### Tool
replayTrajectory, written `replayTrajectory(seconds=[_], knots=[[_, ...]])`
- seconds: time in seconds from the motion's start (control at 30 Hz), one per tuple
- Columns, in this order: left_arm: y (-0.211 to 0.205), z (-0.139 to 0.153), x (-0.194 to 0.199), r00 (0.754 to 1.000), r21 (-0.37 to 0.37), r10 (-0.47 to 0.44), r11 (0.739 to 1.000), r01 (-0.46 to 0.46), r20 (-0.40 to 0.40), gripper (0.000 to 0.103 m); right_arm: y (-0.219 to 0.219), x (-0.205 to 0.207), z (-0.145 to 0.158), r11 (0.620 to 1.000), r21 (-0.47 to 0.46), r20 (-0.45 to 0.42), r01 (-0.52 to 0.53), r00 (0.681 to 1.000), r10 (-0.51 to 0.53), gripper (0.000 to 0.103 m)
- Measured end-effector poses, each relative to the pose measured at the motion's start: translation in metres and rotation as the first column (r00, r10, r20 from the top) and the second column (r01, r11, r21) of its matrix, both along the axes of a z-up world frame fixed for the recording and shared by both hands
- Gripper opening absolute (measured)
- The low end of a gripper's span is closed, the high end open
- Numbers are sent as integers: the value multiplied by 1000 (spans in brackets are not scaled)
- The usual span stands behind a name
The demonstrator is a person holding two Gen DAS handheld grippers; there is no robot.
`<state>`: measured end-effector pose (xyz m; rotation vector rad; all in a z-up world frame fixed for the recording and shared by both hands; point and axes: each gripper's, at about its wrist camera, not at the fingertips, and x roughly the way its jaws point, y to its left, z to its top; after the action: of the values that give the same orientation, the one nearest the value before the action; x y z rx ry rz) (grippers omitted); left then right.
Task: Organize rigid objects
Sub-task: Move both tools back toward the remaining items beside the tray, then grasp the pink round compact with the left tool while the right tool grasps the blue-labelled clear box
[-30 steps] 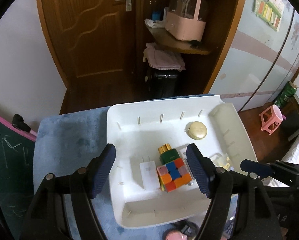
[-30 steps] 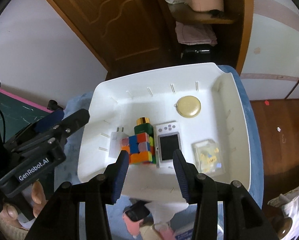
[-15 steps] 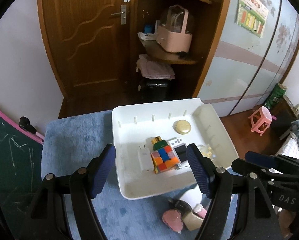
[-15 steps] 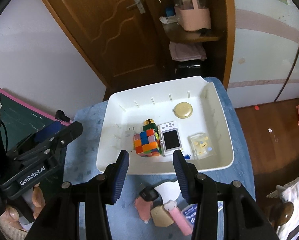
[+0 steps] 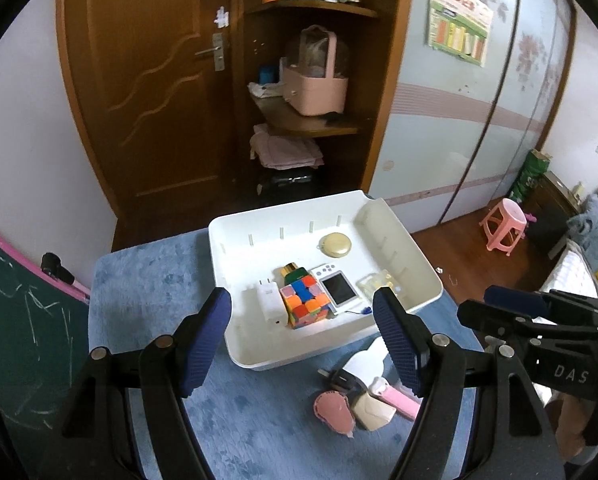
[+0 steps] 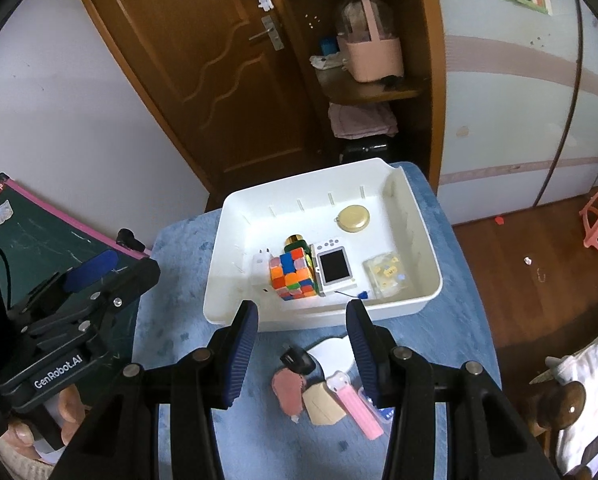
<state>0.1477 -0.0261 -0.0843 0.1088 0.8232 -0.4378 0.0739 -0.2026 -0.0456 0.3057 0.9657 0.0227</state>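
A white tray (image 5: pixel 419 256) (image 6: pixel 423 216) sits on a blue carpeted table (image 5: pixel 147 280). It holds a Rubik's cube (image 5: pixel 306 301) (image 6: pixel 292 275), a white charger (image 5: pixel 270 300), a green bottle (image 5: pixel 293 274), a small white game device (image 5: pixel 339 286) (image 6: pixel 333 267), a round gold compact (image 5: pixel 335 245) (image 6: pixel 354 218) and a clear box (image 6: pixel 387 276). Loose items lie in front of the tray: a pink pouch (image 6: pixel 287 390), a black object (image 6: pixel 297 358), a beige piece (image 6: pixel 321 402), a pink stick (image 6: pixel 359 410). My left gripper (image 5: pixel 302 340) and right gripper (image 6: pixel 302 354) are open, empty, above the table's near side.
A wooden door (image 5: pixel 151 80) and corner shelves with a pink basket (image 5: pixel 315 88) stand behind the table. A chalkboard (image 5: pixel 15 320) leans at the left. A pink stool (image 5: pixel 503 226) stands on the floor at the right.
Both grippers have pulled up and back from the tray. The tray looks smaller and the loose items in front of it have come into view.
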Motion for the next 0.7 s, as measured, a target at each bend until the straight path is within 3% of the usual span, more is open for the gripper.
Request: replayTrajectory(seconds=[0.3,0.57,0.7], knots=[[-10,-17,-21,998,7,-62,998,62,-25,76,-19,-29,-10,998,8,-18,56,998,-56,47],[-12,-55,-35,992,1,-60,998,60,-108,76,-36,-43,-37,994,21,-72,104,992,-102,48],[-11,-79,-41,988,8,-43,999,45,-146,76,-44,-48,-54,991,14,-103,132,986,-130,54]])
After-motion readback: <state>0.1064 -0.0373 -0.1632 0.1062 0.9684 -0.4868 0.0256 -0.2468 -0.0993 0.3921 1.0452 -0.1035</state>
